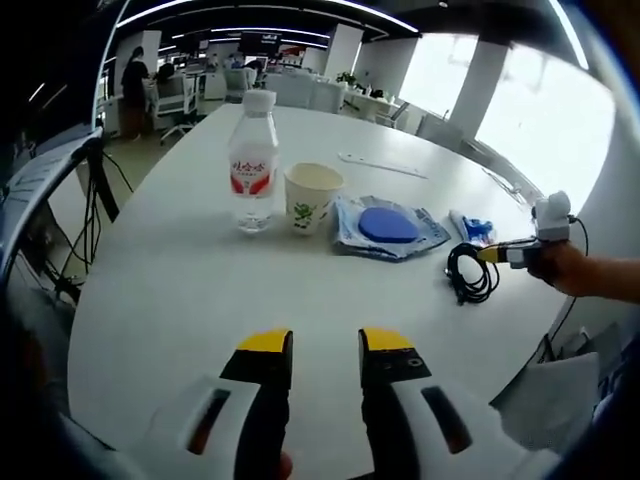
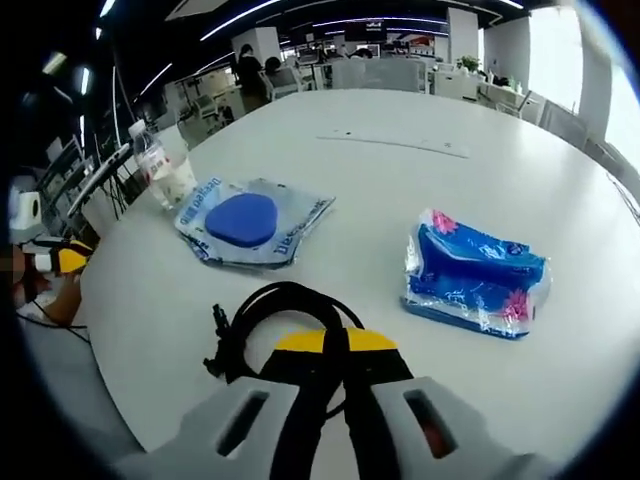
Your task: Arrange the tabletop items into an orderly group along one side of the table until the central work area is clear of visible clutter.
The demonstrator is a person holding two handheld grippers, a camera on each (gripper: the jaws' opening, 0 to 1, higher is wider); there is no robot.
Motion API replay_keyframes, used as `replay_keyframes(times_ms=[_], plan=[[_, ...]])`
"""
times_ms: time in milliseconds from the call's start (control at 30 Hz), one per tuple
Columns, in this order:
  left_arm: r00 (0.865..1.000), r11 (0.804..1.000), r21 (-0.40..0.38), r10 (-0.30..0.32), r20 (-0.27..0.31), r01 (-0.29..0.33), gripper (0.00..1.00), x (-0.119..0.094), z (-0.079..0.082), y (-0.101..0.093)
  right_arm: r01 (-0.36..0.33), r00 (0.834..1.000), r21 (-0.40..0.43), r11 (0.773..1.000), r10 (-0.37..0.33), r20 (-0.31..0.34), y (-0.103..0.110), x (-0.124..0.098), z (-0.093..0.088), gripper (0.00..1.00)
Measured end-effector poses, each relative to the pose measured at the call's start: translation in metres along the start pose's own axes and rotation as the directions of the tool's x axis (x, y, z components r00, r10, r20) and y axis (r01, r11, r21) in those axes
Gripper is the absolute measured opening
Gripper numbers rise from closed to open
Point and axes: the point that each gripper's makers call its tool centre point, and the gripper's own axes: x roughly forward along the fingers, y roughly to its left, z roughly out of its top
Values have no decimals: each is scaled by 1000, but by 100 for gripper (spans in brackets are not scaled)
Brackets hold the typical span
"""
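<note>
Our right gripper [image 2: 335, 345] pinches the black cable [image 2: 270, 315] beside the tissue pack [image 2: 475, 275], while our left gripper [image 1: 326, 345] hovers jaws apart.

Right gripper [image 2: 335, 345] at bottom centre, jaws closed on the black cable [image 2: 270, 310]; blue tissue pack [image 2: 475, 275] at right; blue-disc pouch [image 2: 250, 225] upper left; water bottle [image 2: 152, 160] beyond.

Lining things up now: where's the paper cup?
In the left gripper view the paper cup stands upright on the table, just right of the water bottle and left of the blue packet.
</note>
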Motion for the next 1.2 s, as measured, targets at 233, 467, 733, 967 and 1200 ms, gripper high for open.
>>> replay_keyframes(times_ms=[233, 467, 733, 967, 1200], plan=[[1000, 1000, -6, 13, 0, -13, 25, -1, 0, 6, -12, 1000, -4, 1000, 12, -9, 1, 4, -5, 2], [1000, 1000, -21, 12, -1, -12, 25, -1, -2, 7, -13, 1000, -11, 1000, 13, -21, 0, 4, -10, 3], [1000, 1000, -17, 10, -5, -10, 25, -1, -4, 5, -15, 1000, -21, 1000, 15, -25, 0, 4, -12, 4], [1000, 1000, -15, 11, -4, -11, 25, -1, -4, 6, -21, 1000, -19, 1000, 21, -14, 0, 2, -10, 4], [1000, 1000, -13, 8, -6, -8, 25, 1, -3, 4, -40, 999, -31, 999, 40, -5, -1, -1, -7, 5]])
